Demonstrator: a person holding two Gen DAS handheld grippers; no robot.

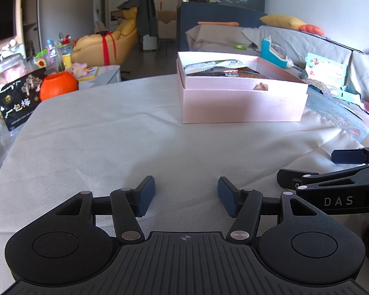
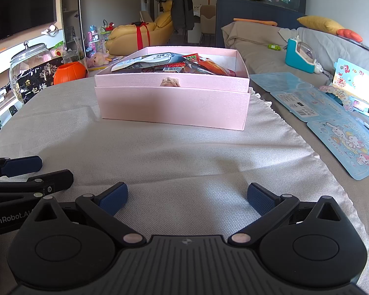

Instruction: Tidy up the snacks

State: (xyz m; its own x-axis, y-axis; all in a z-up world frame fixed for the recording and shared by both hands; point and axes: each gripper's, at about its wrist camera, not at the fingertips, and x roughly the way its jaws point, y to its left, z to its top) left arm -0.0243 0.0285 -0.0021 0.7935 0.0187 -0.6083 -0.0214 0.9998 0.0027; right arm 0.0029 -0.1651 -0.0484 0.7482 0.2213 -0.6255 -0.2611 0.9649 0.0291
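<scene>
Both grippers hang empty over bare grey cloth at the bottom of each frame: the left gripper and the right gripper, jaws spread, grasping nothing. The pink box sits upper centre, snack packets piled inside. This looks like a resting or finishing point. The cloth ahead lies open; its frilled edge runs down the right.
</scene>
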